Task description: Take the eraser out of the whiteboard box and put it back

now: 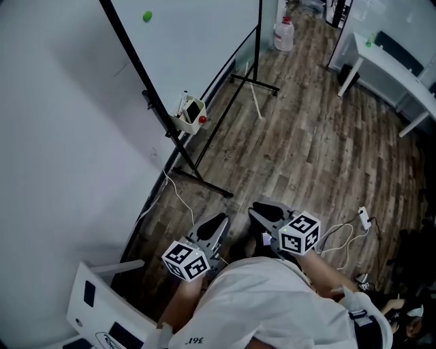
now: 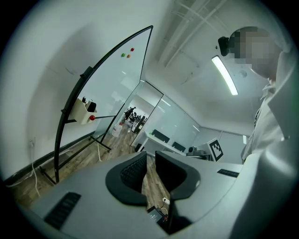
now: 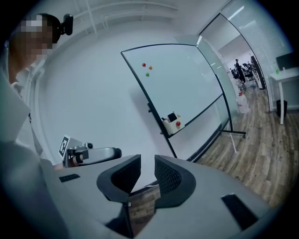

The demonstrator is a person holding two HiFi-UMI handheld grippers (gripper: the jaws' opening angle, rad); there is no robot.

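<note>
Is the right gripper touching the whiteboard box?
Apart. The head view shows the right gripper close to the person, with a stretch of floor between it and the whiteboard box.

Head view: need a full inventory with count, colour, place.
whiteboard: one, white, black frame, upper centre, on a stand
whiteboard box: one, cream, on the frame
eraser: one, dark, in the box; small, likely it
green magnet: one, on the board
red magnet: one, on the box
jug: one, white, red cap, floor, top
table: one, white, top right
power strip: one, white, floor, right
left tongs: grey, open, empty, bottom centre
right tongs: grey, open, empty, beside it
</note>
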